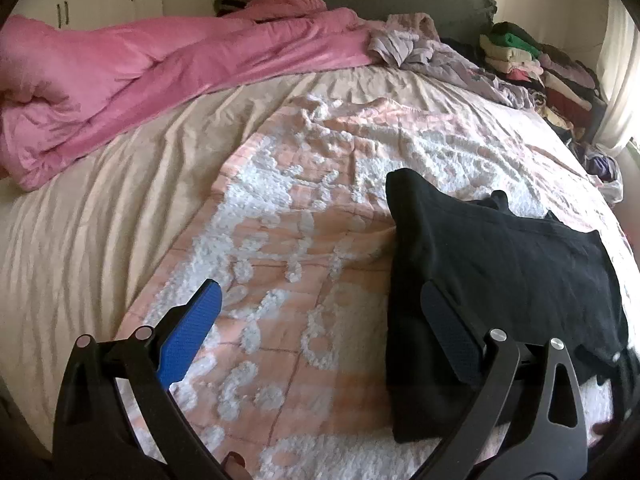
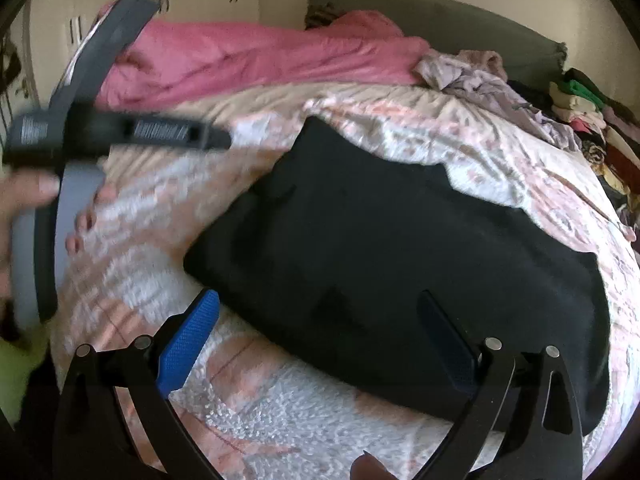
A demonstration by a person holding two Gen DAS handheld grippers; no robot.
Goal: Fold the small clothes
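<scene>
Both grippers stand wide apart and hold nothing. Left gripper [image 1: 320,328] hovers over the pink-and-white blanket [image 1: 288,240], its right finger just over the left edge of the black garment [image 1: 500,264]. Right gripper [image 2: 320,336] hangs above the near edge of the same garment, which lies folded flat on the blanket on the bed. Beyond the garment lies a rumpled pink duvet [image 1: 140,76]; to its far right, a stack of folded clothes [image 1: 532,64].

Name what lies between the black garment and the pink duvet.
Only bedding shows in both wrist views: the pink-and-white tufted blanket under the black garment, then bare cream sheet up to the pink duvet.
</scene>
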